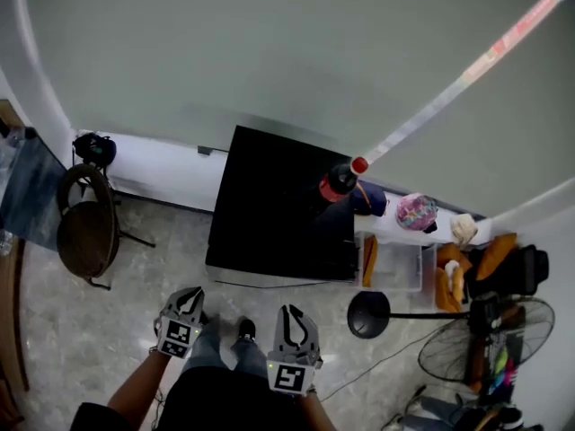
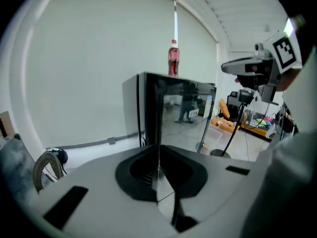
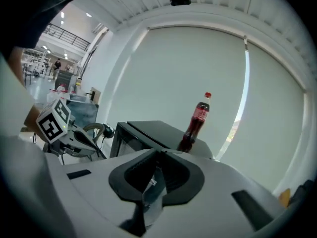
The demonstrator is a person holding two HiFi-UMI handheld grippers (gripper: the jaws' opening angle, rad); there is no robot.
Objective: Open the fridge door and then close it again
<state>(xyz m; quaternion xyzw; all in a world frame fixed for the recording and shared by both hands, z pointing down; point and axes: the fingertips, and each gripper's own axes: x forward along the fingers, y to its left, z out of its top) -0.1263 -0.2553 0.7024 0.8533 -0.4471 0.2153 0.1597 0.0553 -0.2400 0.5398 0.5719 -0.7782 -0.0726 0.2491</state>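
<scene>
Now | fridge (image 1: 278, 205): door shut, bottle (image 1: 340, 182) on top | left gripper (image 1: 190, 298): jaws together, empty | right gripper (image 1: 293, 314): jaws together, empty

Fridge (image 2: 181, 113) base hidden – behind left hand-held gripper (image 2: 158, 152).

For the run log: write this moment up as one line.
fridge: door shut, bottle on top | left gripper: fingers together, empty, clear of fridge | right gripper: fingers together, empty, clear of fridge
</scene>
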